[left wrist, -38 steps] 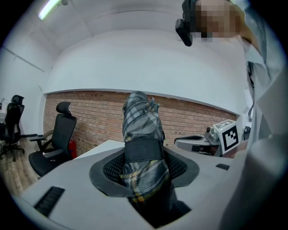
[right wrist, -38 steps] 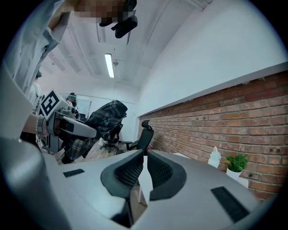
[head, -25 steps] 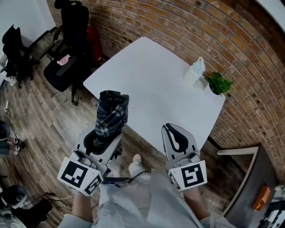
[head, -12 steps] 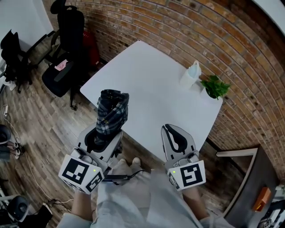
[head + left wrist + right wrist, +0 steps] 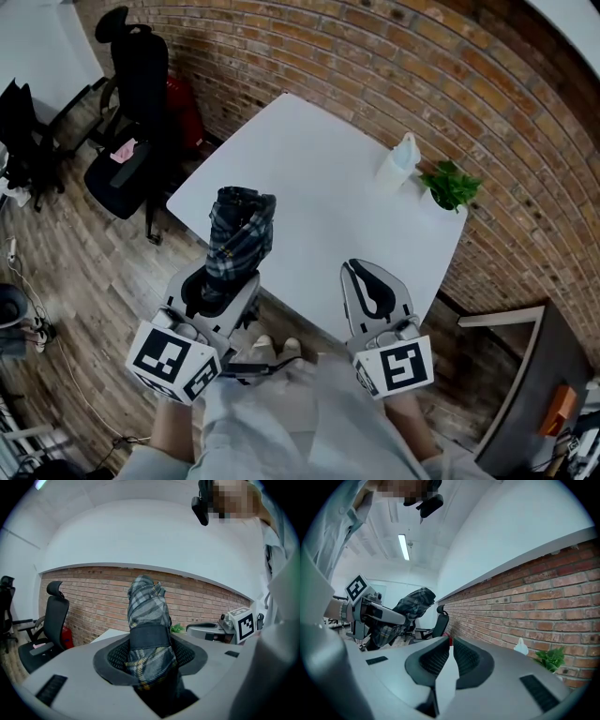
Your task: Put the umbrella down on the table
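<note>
A folded plaid umbrella (image 5: 239,234) with a black strap stands up and forward from my left gripper (image 5: 223,283), which is shut on its lower part. In the left gripper view the umbrella (image 5: 147,616) fills the gap between the dark pads of that gripper (image 5: 150,645). Its top hangs over the near left edge of the white table (image 5: 309,169). My right gripper (image 5: 361,272) is shut with nothing in it and hovers over the table's near edge. In the right gripper view the right gripper's (image 5: 451,645) pads stand almost together, and the umbrella (image 5: 405,604) shows at the left.
A white spray bottle (image 5: 398,159) and a small green plant (image 5: 452,183) stand at the table's far right corner, by the brick wall (image 5: 375,56). A black office chair (image 5: 131,141) and a red object (image 5: 183,108) are on the wooden floor to the left.
Both grippers have come slightly closer to the table's near edge. The umbrella stays gripped in the left one, and its top now overlaps the table's edge.
</note>
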Motion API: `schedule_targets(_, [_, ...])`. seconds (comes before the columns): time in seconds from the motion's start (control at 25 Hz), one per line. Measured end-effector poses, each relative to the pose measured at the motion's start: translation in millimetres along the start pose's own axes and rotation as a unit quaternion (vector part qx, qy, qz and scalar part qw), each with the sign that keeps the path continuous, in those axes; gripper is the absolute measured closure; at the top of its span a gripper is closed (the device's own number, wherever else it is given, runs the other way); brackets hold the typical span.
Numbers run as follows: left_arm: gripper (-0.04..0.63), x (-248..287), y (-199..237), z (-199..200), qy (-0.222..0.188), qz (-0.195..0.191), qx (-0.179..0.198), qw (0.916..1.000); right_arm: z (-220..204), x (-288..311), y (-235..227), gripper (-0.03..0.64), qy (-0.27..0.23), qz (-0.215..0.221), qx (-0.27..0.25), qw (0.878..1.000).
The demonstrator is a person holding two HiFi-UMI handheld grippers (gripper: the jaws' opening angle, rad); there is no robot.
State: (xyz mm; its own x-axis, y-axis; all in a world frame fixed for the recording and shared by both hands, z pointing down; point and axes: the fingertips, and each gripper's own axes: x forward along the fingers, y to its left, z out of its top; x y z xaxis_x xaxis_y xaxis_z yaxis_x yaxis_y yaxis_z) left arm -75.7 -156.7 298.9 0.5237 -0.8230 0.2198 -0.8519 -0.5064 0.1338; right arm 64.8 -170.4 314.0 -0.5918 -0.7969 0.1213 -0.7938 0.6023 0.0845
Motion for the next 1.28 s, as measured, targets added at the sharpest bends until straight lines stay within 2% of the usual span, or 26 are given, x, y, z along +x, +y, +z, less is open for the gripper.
schedule_targets(0.4, [0.368,18.7,25.6,-2.6,0.025,-0.019,0.003,0.9995,3.7,16.0,-0.4,0.56,0.014,-0.023,0.004,1.0])
schedule_targets(0.72, [0.368,56.7,43.3,-26.8,0.056,-0.05,0.016,0.997,-6.2,26.6,-8.7,0.56,0.031,-0.052,0.011,0.998])
schedule_targets(1.16, [0.368,134.0,77.1,-74.5,0.127,-0.083,0.021,0.9882,-21.6,34.2,-21.4,0.56,0.057,-0.096,0.023,0.993])
schedule_targets(1.28, [0.368,156.6,84.9,-92.1,0.152,-0.089,0.018,0.9842,-22.8,36.9,-24.3,0.56,0.05,-0.109,0.03,0.992])
